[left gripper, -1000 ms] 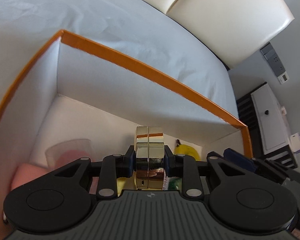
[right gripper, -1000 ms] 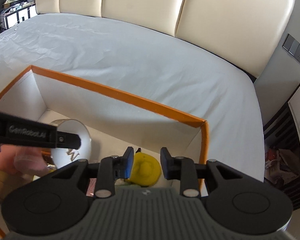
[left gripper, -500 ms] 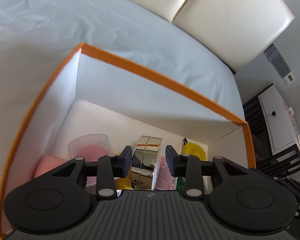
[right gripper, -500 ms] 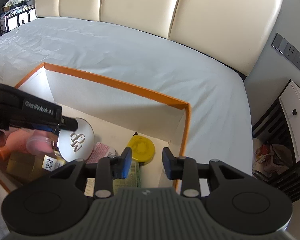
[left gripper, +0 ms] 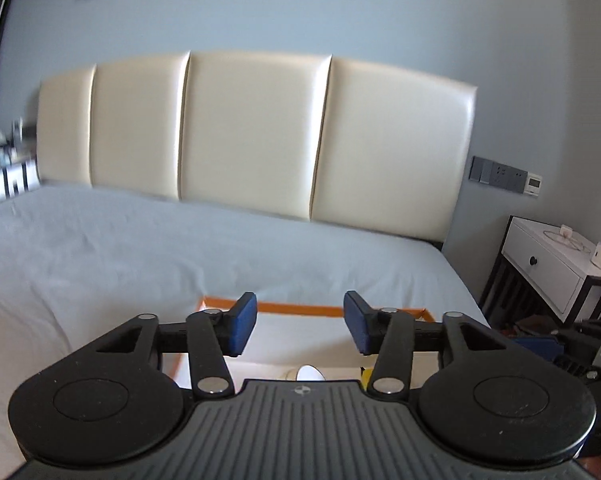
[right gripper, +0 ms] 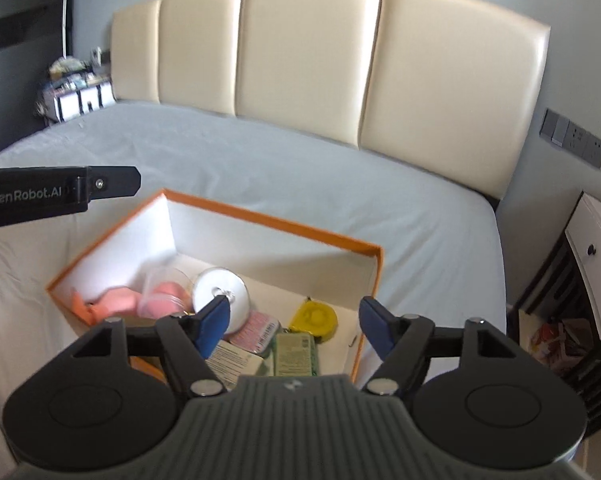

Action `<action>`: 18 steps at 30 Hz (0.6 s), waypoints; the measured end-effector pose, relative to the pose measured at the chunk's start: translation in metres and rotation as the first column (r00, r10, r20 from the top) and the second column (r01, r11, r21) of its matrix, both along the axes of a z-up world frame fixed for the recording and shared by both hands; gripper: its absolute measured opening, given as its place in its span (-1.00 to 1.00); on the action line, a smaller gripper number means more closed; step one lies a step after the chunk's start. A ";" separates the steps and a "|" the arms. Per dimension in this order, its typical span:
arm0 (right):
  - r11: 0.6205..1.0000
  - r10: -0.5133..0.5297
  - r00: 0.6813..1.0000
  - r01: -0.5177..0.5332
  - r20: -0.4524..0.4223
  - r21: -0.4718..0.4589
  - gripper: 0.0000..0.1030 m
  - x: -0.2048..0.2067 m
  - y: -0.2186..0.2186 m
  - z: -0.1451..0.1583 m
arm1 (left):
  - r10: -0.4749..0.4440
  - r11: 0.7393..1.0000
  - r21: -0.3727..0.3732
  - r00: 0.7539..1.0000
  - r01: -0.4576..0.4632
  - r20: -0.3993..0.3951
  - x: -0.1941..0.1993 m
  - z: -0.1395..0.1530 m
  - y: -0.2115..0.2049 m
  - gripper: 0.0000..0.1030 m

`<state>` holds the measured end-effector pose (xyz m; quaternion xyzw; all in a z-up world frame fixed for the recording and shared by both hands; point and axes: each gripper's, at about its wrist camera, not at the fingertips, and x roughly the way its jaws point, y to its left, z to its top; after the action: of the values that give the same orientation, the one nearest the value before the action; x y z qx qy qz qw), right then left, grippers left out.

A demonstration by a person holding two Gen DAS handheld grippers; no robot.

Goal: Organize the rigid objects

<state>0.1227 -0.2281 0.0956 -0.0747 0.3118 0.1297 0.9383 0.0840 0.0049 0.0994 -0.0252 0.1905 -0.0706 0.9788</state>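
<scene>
An orange-rimmed white box (right gripper: 260,216) sits on the bed and holds several objects: a silver round tin (right gripper: 220,294), a clear cup with a pink thing (right gripper: 160,294), a yellow tape measure (right gripper: 316,318), a pink tin (right gripper: 256,330) and a green packet (right gripper: 294,354). My right gripper (right gripper: 294,324) is open and empty, above the box's near side. My left gripper (left gripper: 300,328) is open and empty, raised above the box (left gripper: 300,308) and facing the headboard. Its body shows in the right wrist view (right gripper: 56,194) at the left.
The grey-sheeted bed (right gripper: 300,168) stretches to a cream padded headboard (right gripper: 320,56). A white nightstand (left gripper: 548,260) stands at the right, with wall switches (left gripper: 504,178) above it. Cluttered shelves (right gripper: 76,92) stand at the far left.
My left gripper has let go of the gold-edged tin in the box, opened wide and lifted up to face the headboard. My right gripper has opened wider and pulled back and up.
</scene>
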 end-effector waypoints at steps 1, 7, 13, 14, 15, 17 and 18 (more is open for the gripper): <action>1.000 0.008 1.000 -0.008 0.024 0.015 0.54 -0.009 -0.002 0.002 | -0.001 1.000 0.026 1.000 0.001 0.018 -0.010 0.002 -0.004 0.28; 0.998 -0.020 0.995 0.013 0.102 0.065 0.73 -0.060 -0.010 0.000 | 0.067 0.984 0.158 0.996 -0.077 0.064 -0.060 -0.004 -0.012 0.81; 0.988 -0.107 0.983 0.088 0.152 0.126 0.92 -0.098 -0.014 -0.023 | 0.175 0.975 0.143 0.984 -0.171 -0.022 -0.073 -0.039 -0.003 0.86; 0.988 -0.122 0.979 0.103 0.163 0.119 0.94 -0.102 -0.013 -0.030 | 0.188 0.974 0.134 0.981 -0.180 -0.049 -0.072 -0.046 -0.002 0.86; 0.987 -0.141 0.975 0.125 0.174 0.103 0.94 -0.104 -0.012 -0.037 | 0.199 0.973 0.130 0.978 -0.189 -0.068 -0.070 -0.052 -0.004 0.86; 0.984 -0.176 0.967 0.167 0.182 0.066 0.94 -0.107 -0.010 -0.052 | 0.226 0.969 0.132 0.967 -0.210 -0.116 -0.070 -0.067 -0.003 0.86; 0.982 -0.188 0.966 0.181 0.175 0.054 0.94 -0.108 -0.011 -0.060 | 0.242 0.966 0.126 0.959 -0.225 -0.146 -0.068 -0.072 -0.001 0.86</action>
<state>0.0152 -0.2392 0.0357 -0.0391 0.2292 0.0403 0.9717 0.0155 0.0037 0.0272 0.0002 0.2677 0.0581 0.9617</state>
